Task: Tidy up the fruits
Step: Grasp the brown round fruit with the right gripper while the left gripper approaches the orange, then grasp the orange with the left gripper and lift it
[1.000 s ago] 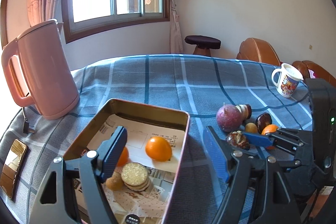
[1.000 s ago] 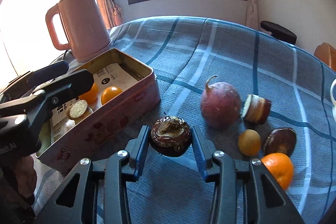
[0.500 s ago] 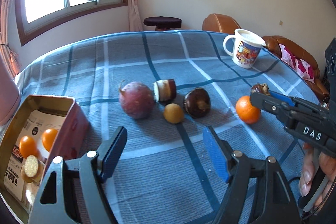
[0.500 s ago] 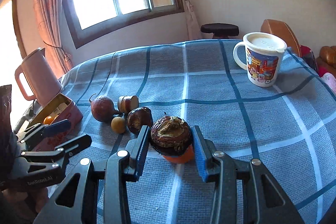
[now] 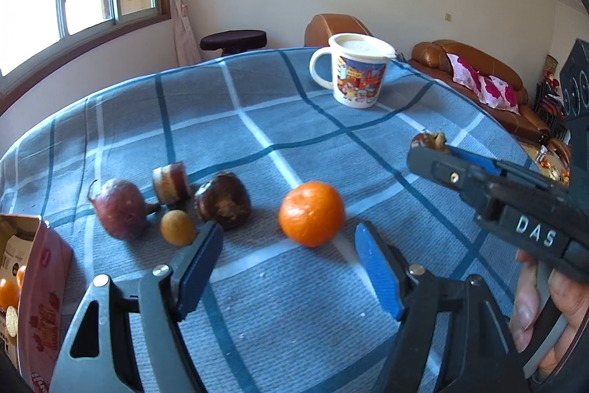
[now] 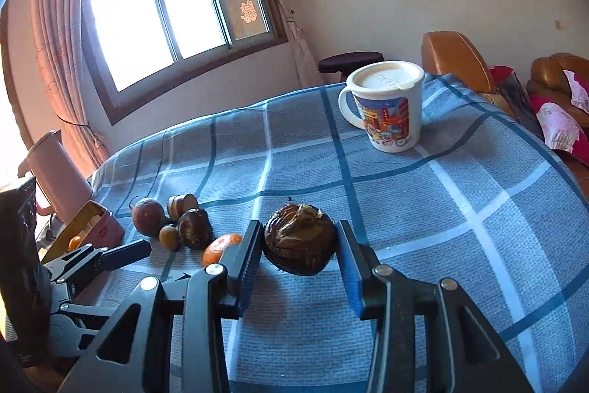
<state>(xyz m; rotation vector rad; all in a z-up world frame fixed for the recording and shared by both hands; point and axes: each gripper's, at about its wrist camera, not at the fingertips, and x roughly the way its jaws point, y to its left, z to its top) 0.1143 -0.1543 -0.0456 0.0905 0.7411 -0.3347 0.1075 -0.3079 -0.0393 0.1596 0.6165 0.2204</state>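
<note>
On the checked cloth (image 5: 257, 120), the orange (image 5: 311, 213) lies ahead of the left gripper's (image 5: 289, 264) spread jaws.

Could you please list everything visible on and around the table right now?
Orange: 1, orange, between open left jaws.
Dark fruit: 1, brown, clamped in right gripper.
Second dark fruit: 1, brown, mid-table.
Purple fruit: 1, left.
Cut piece: 1, behind.
Small fruit: 1, yellow.
Tin: 1, pink, left edge.
Mug: 1, white, far.
Kettle: 1, pink.
Left gripper: open.
Right gripper: shut.
</note>
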